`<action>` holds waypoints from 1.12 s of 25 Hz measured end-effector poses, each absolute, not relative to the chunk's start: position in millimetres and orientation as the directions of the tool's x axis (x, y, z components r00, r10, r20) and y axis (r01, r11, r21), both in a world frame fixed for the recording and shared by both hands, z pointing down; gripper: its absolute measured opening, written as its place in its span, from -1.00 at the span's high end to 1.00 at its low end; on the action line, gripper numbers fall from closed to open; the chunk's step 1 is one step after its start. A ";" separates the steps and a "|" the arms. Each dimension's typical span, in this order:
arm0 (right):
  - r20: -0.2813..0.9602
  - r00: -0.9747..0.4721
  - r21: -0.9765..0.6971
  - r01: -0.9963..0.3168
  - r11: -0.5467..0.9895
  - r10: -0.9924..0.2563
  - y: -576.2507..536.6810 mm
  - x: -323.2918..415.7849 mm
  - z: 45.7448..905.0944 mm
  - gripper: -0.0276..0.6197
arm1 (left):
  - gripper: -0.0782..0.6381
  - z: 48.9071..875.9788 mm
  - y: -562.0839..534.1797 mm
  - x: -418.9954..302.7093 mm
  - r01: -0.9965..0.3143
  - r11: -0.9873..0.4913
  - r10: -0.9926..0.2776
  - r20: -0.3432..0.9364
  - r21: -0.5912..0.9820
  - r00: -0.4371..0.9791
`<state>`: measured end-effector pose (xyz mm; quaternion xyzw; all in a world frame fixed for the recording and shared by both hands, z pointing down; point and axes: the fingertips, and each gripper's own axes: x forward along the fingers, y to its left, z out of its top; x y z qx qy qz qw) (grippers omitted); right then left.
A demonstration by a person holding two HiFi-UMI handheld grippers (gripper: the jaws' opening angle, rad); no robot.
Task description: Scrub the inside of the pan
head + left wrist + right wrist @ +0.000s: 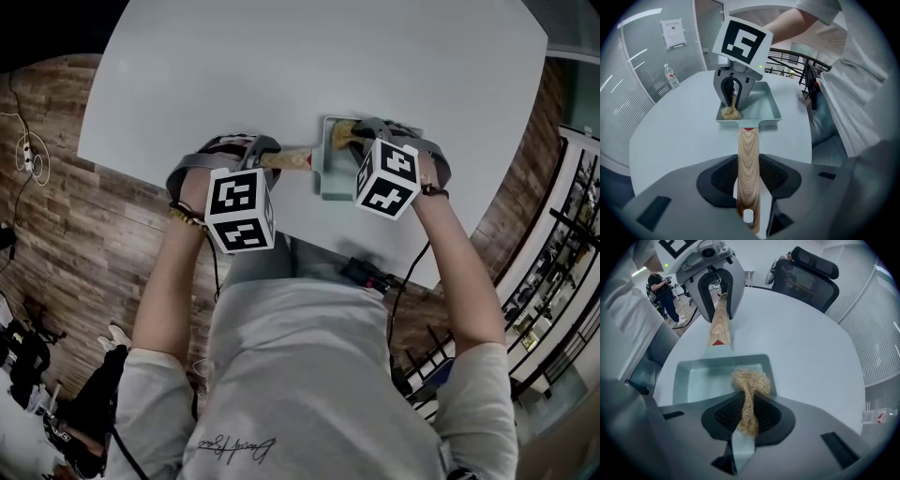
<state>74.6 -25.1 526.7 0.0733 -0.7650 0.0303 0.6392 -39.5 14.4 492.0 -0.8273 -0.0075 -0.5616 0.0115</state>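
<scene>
Head view: pale green rectangular pan (330, 178) flat on white round table (281, 75), wooden handle (286, 159) toward left gripper (246, 155); right gripper (375, 141) above pan, partly hiding it. Left gripper view: jaws clamped on handle; clear plastic bottle (671, 77) at far table edge; paper notice (673, 33) on glass wall, print unreadable. Right gripper view: jaws pinching tan fibrous scrubber wad (751, 380), down inside pan near handle end; black office chair (806, 275) beyond table.

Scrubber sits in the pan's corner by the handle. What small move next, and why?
Probably sweep the scrubber, pinched in the right gripper, along the pan floor away from the handle: most of the floor lies beyond it, and the left gripper steadies the handle.
</scene>
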 end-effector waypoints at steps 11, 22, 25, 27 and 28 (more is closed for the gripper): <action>0.991 -0.113 -0.086 -0.076 0.993 0.077 18.4 74.0 530.4 0.69 | 0.37 496.9 8.5 -43.2 0.007 -1.000 -0.019 0.934 -0.023 0.356; 0.948 -0.095 -0.307 -0.039 0.951 0.302 65.0 74.8 526.0 0.70 | 0.37 496.4 7.3 -44.0 0.005 -0.999 -0.029 0.937 -0.032 0.349; 0.951 -0.105 -0.297 -0.033 0.954 0.292 64.8 73.5 527.3 0.70 | 0.37 498.0 7.0 -45.2 0.010 -0.999 -0.025 0.937 -0.031 0.349; 0.958 -0.114 -0.268 -0.028 0.963 0.263 64.8 73.1 528.2 0.70 | 0.37 499.2 8.4 -46.0 0.027 -0.999 -0.023 0.940 -0.034 0.341; 0.963 -0.120 -0.248 -0.034 0.968 0.242 64.3 73.5 528.4 0.70 | 0.37 499.3 8.8 -45.7 0.037 -0.999 -0.024 0.941 -0.038 0.337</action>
